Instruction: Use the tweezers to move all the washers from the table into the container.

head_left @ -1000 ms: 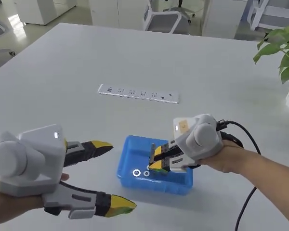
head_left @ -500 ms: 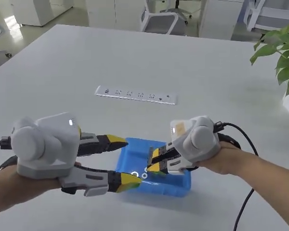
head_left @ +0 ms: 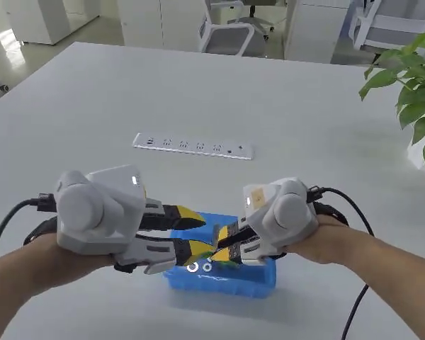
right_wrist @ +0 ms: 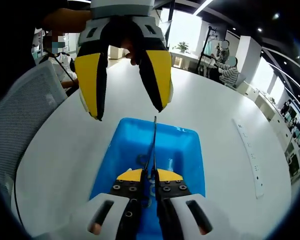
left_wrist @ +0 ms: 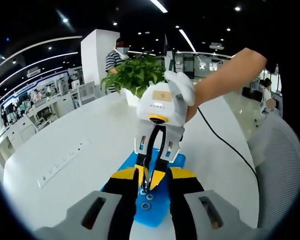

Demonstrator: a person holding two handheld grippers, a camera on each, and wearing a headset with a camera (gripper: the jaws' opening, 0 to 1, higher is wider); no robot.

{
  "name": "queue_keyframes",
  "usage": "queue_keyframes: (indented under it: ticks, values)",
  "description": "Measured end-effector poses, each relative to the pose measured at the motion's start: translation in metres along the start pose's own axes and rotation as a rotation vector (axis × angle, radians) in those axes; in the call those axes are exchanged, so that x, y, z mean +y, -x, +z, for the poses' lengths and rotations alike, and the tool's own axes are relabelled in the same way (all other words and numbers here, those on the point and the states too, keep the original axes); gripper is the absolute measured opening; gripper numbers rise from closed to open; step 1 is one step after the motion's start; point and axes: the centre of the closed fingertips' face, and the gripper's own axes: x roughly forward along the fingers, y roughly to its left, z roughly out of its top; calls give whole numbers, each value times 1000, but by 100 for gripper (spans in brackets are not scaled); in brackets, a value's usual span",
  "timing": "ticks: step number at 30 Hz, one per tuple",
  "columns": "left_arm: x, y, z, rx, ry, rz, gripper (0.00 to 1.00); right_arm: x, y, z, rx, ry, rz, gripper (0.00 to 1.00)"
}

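Container [head_left: 227, 282]: blue tray at 6 o'clock in the head view, low on the white surface [head_left: 304, 106]; it seems to keep its place, and the shift in the picture is the camera's
Washers [head_left: 193, 267]: two small rings lie side by side inside the container, toward its 7 o'clock corner, where they lay a second ago
Left hand-held gripper [head_left: 197, 231]: released, its yellow-tipped jaws spread; it has swung in from well apart at 8 o'clock of the container and now hangs over the near-left corner, its tips just beside the other gripper's
Right hand-held gripper [head_left: 225, 244]: clenched on the tweezers [right_wrist: 154, 142], still over the container on its 3 o'clock side, with the tweezer tips pointing down into the tray
Power strip [head_left: 193, 145]: at 12 o'clock from the container, well apart, unmoved
Meaning for the task: the washers in sight are already in the container, so the carrying looks nearly done; the open left jaws closing on the tweezers suggest taking them over or steadying them, though which one cannot be told
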Motion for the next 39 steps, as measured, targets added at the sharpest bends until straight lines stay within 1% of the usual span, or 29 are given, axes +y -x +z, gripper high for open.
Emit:
queue_keyframes:
  ticks: [3, 7, 9, 17, 20, 29, 39]
  values:
    - [4, -5, -3, 16, -20, -2, 23, 0, 0, 0, 0, 4, 2, 9]
    - [6, -10, -2, 14, -26, -15, 19, 0, -1, 0, 3, 11, 3, 9]
    - [7, -12, -3, 18, -40, -18, 17, 0, -1, 0, 3, 13, 3, 9]
    - [10, -14, -4, 25, -76, -26, 7, 2, -1, 1, 14, 38, 7, 9]
    - [10, -14, -4, 26, -76, -29, 6, 1, -1, 1, 18, 42, 6, 9]
    - [10, -14, -4, 36, -105, -32, 5, -1, -1, -1, 43, 60, 3, 11]
    - [10, -12, 3, 28, -110, -37, 5, -1, 4, 3, 34, 54, -2, 11]
